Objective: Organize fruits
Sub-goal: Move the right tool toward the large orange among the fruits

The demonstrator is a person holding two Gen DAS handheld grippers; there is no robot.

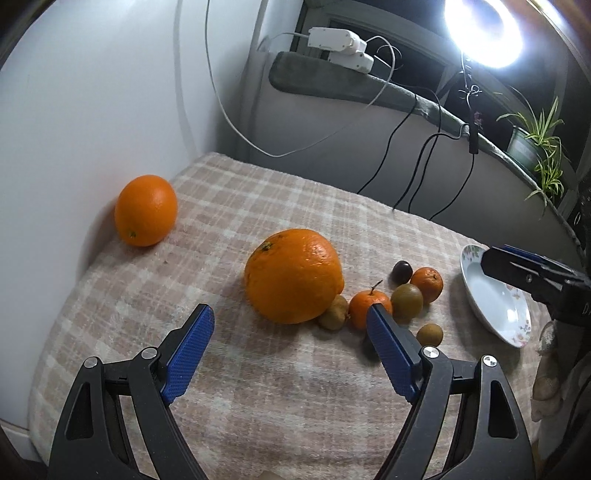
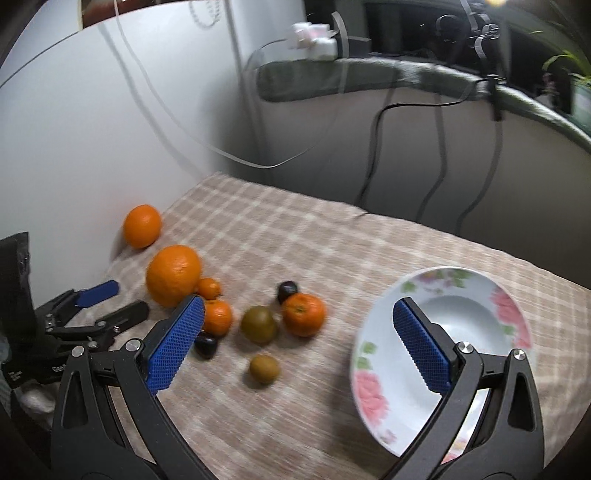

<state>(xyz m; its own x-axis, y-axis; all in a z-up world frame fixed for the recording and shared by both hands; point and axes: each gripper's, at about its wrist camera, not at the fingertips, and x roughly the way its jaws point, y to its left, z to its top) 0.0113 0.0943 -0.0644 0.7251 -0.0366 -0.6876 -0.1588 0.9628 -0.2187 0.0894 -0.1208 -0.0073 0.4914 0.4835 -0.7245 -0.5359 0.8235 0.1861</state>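
A large orange (image 1: 293, 275) lies mid-table, just ahead of my open, empty left gripper (image 1: 290, 314). A second orange (image 1: 146, 210) rests against the wall at the left. Right of the large orange lie small tangerines (image 1: 426, 283), brownish-green fruits (image 1: 406, 303) and a dark plum (image 1: 402, 271). My right gripper (image 2: 298, 309) is open and empty, above the table between the small fruits (image 2: 259, 325) and the flowered plate (image 2: 443, 325). The left gripper also shows in the right wrist view (image 2: 118, 299).
A checked cloth (image 1: 258, 369) covers the table. A white wall bounds the left side. Cables hang at the back. A padded ledge with a power strip (image 1: 340, 46), a ring light (image 1: 484, 29) and a plant (image 1: 539, 147) stands behind.
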